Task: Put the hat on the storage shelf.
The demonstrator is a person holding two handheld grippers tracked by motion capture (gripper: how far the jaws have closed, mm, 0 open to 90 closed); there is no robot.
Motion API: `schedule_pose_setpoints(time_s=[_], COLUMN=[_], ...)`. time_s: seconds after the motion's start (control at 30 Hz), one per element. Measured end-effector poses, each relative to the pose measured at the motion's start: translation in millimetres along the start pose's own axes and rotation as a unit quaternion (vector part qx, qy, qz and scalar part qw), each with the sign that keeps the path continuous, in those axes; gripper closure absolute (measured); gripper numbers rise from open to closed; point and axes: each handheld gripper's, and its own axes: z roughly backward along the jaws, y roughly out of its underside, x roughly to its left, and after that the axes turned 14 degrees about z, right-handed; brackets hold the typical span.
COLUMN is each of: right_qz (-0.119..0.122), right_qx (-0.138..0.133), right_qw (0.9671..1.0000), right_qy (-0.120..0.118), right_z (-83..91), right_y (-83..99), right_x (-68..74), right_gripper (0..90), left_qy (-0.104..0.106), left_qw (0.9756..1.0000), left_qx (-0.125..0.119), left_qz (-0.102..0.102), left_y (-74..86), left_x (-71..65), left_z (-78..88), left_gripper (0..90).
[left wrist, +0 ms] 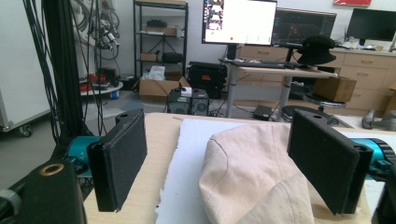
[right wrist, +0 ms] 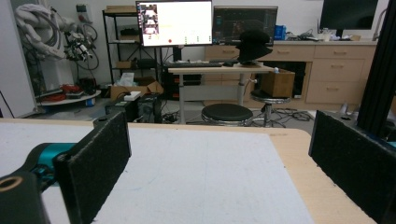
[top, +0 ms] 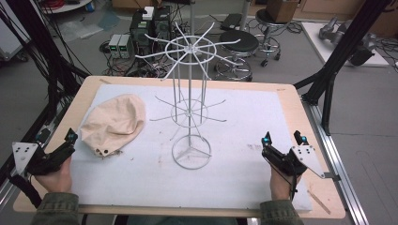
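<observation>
A beige cloth cap [top: 115,123] lies on the white mat [top: 248,117] at the left. At the mat's middle stands a tall white wire rack [top: 190,101] with two rings of spokes and a round base. My left gripper [top: 69,142] is held just left of the cap, open and pointing at it. In the left gripper view the cap [left wrist: 252,172] lies ahead of the open left gripper [left wrist: 217,128], with the right jaw overlapping its edge. My right gripper [top: 283,139] rests at the mat's front right, open. In the right gripper view, bare mat lies between the right gripper [right wrist: 219,140] jaws.
The mat covers a wooden table [top: 300,122]. Black frame posts [top: 335,61] rise at the right and cables hang at the left. Stools [top: 239,44] and computer boxes stand on the floor behind. A desk with monitors [right wrist: 175,23] is far beyond.
</observation>
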Motion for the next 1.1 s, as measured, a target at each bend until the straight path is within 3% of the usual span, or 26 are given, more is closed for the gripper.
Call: schedule_pose_setpoints(time_s=[0.63,0.83,1.1], right_qz=[-0.016,-0.017,-0.021], right_qx=[0.005,0.003,0.007], right_qw=[0.9998,0.9998,0.9997], right_qy=[-0.005,-0.006,-0.011], right_z=[0.2,0.2,0.6], right_y=[1.1,1.1,1.1], right_x=[-1.9,-2.1,-0.5], right_gripper=[4.6,4.6,4.5], left_qy=[-0.004,0.002,0.014], left_qw=[1.0,0.9999,0.9999], left_qx=[0.004,0.007,0.001], left_qz=[0.004,0.013,0.009], left_y=[-0.1,-2.5,-13.9], left_x=[0.1,-1.5,-10.0], left_z=[1.0,1.3,4.9], left_gripper=[20.3,20.8,20.9])
